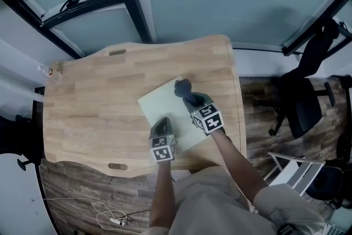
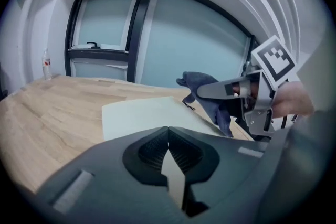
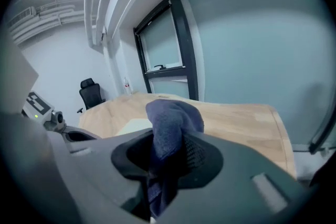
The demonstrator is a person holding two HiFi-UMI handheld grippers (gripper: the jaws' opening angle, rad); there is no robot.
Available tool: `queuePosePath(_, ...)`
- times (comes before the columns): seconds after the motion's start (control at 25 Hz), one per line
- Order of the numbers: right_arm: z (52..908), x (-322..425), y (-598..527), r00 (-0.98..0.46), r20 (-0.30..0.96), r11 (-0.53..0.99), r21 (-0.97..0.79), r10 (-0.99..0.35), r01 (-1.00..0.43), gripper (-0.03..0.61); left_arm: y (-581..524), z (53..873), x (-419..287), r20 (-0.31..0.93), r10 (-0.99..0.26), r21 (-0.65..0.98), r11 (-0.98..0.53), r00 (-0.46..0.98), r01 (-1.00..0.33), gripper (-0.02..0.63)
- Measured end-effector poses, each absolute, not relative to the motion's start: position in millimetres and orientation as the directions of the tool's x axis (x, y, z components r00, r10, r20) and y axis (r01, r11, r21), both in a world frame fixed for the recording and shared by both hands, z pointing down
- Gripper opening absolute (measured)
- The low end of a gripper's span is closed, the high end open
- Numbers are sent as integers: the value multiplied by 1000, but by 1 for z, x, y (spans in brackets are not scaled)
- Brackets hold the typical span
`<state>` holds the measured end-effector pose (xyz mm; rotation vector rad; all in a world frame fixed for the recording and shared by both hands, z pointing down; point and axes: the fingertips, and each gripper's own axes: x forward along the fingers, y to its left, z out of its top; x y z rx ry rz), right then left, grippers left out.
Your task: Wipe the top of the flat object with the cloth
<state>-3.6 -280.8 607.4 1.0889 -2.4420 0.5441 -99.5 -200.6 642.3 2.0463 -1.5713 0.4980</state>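
A pale green flat sheet (image 1: 165, 104) lies on the right part of the wooden table (image 1: 93, 102). My left gripper (image 1: 161, 127) sits at the sheet's near edge, its jaws closed with a thin pale sliver of the sheet between them (image 2: 168, 136). My right gripper (image 1: 190, 97) is shut on a dark blue cloth (image 1: 182, 87), held over the sheet's far right corner. In the left gripper view the cloth (image 2: 202, 84) hangs from the right gripper (image 2: 206, 92) just above the sheet (image 2: 142, 115). The right gripper view shows the cloth (image 3: 173, 118) bunched between its jaws (image 3: 167, 152).
A small bottle (image 1: 47, 70) stands at the table's far left corner. A black office chair (image 1: 305, 102) is on the floor to the right, and a cable (image 1: 110, 212) lies by the near left. Frosted glass panels with dark frames rise behind the table.
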Motion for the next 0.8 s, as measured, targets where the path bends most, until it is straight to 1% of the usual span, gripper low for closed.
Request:
queuePosePath(0.16,622,-15,-321,-562,571,636,-88,-599,-767,104,-209,669,-102,664,-700,167,-204,263,-965,8)
queuePosePath(0.24,629,-23,-335,-549,600,665,-39,-582,-746,104,-208,679,-100,730,-632,146,-226,259,-963,8)
queuePosePath(0.32,637,-30,-346,-535,626,696,16,-567,-718,104,-207,685,-99,760,-594,141,-244,263,-959,8)
queuePosePath(0.44,661,-41,-355,-502,703,758,80,-503,-647,104,-211,683,-98,748,-609,128,-260,265,-957,8)
queuePosePath(0.52,677,-45,-355,-497,739,787,73,-455,-613,104,-212,682,-97,746,-618,106,-259,249,-960,8)
queuePosePath(0.64,680,-47,-352,-501,748,787,45,-435,-616,104,-208,683,-98,744,-629,71,-259,224,-963,8)
queuePosePath(0.8,678,-48,-353,-485,747,768,53,-454,-638,104,-210,685,-100,739,-643,44,-253,202,-966,8)
